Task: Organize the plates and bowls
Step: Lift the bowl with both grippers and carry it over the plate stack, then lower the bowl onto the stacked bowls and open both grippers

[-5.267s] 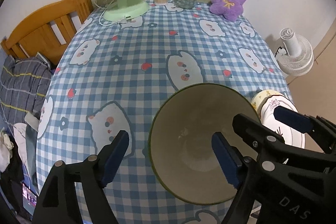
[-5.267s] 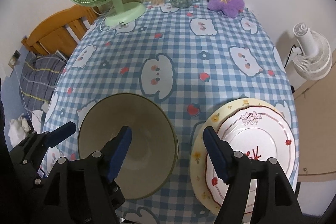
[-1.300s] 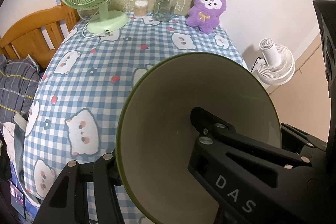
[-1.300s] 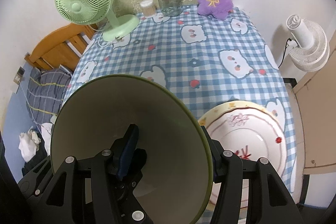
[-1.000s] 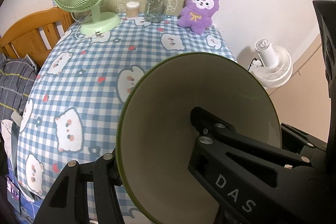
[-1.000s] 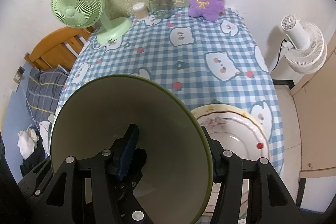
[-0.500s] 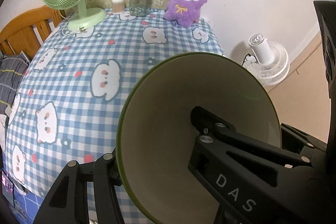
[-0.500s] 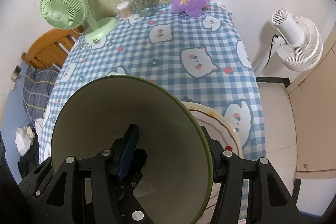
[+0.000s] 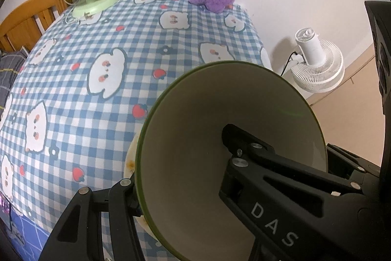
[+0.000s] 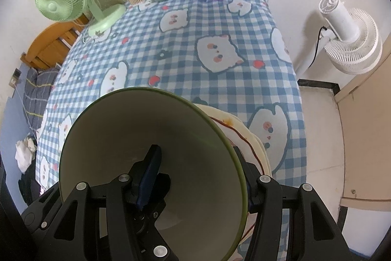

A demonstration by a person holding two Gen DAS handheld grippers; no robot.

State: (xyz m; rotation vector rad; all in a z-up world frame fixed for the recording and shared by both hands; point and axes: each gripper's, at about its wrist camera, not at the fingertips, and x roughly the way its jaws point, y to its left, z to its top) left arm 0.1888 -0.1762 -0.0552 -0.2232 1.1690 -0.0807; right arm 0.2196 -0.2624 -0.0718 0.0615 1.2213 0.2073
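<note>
I'm holding the bowl w/ both sets of tongs at once. Left tongs are clamped across the bowl's left rim, one finger inside the bowl, the other outside under the rim. Right tongs are clamped on the right rim the same way, blue pad pressing the inner wall, outer finger behind the green edge. So both are gripping the bowl, neither slack.

The bowl is hanging above the near right part of the checked tablecloth, mouth tipped toward the cams, base pointing down and away. The plate is lying flat on the cloth directly under and behind the bowl: in the right view its red-lined rim is peeking out past the bowl's right edge, and in the left view only a sliver w/ a yellow flower is showing at the bowl's lower left.

My read: the bowl is sitting nearly over the plate's middle, so the next move is mostly straight down, levelling the bowl first so its base meets the plate flat. Right tongs are on the plate's exposed side, and I can't tell if the bowl is touching yet.
</note>
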